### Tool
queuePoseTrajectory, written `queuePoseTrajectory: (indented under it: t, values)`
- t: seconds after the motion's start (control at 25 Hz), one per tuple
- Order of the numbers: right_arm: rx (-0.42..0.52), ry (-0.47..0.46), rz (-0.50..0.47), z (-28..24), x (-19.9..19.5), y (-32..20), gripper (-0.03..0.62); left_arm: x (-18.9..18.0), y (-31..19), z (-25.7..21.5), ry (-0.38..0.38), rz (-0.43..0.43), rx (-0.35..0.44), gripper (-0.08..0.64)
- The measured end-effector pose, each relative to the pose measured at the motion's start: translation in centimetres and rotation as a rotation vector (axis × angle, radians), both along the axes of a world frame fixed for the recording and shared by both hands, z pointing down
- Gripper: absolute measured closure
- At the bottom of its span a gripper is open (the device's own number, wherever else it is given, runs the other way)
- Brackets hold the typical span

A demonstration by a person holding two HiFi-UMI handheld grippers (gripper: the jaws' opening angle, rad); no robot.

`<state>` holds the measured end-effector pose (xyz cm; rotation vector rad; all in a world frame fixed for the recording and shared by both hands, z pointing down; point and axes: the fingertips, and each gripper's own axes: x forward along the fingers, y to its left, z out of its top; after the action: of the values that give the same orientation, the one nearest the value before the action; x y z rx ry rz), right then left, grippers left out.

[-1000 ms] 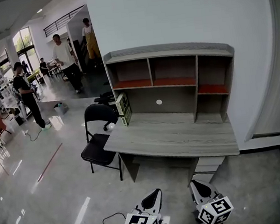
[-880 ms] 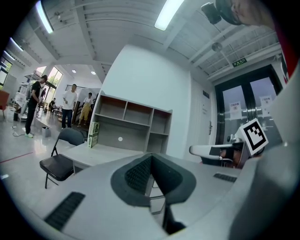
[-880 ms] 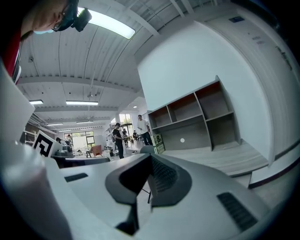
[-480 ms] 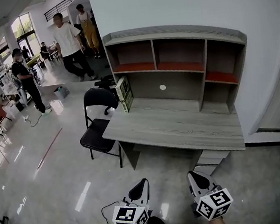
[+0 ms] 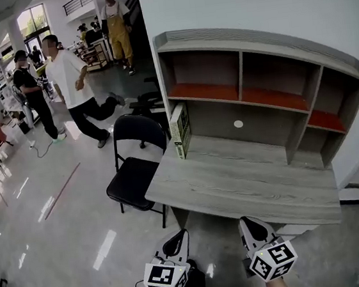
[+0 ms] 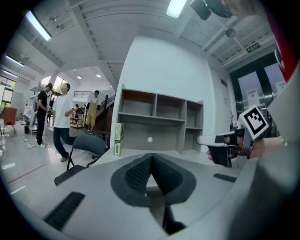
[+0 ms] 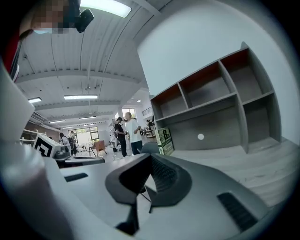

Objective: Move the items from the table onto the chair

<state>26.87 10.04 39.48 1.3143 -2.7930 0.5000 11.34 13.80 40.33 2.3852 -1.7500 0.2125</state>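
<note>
While the head view alone takes in the whole grey wood-grain desk (image 5: 236,184) and the seat of the black folding chair (image 5: 132,180) at its left end, we read the jaws only in the two gripper views. The left gripper view also catches the right gripper (image 6: 229,146) at the frame's right. The right gripper view shows the left gripper (image 7: 56,151) at the frame's left.

The tall green-and-white box (image 5: 179,131) stands upright at the desk's back left corner, against the shelf unit and just right of the chair's backrest. Both tools sit at the bottom edge of the head view, short of the desk's near edge and well apart from the box.

The left gripper's jaws are pressed together on nothing. The right gripper's meet likewise, empty. People (image 5: 73,87) stand at the upper left.
</note>
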Motion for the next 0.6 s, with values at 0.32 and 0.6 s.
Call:
queuePoseTrajectory:
  t: [0.32,0.6]
  values:
    - [-0.001,0.043,0.018,-0.9,-8.4,-10.1,0.586,-6.8,-11.6,-0.7,-0.009,0.062,-0.023,0.552]
    - [-0.036,0.078,0.053,0.0,-9.9,-15.7,0.586,-8.6,-17.4,-0.1,0.023,0.046,-0.062,0.552]
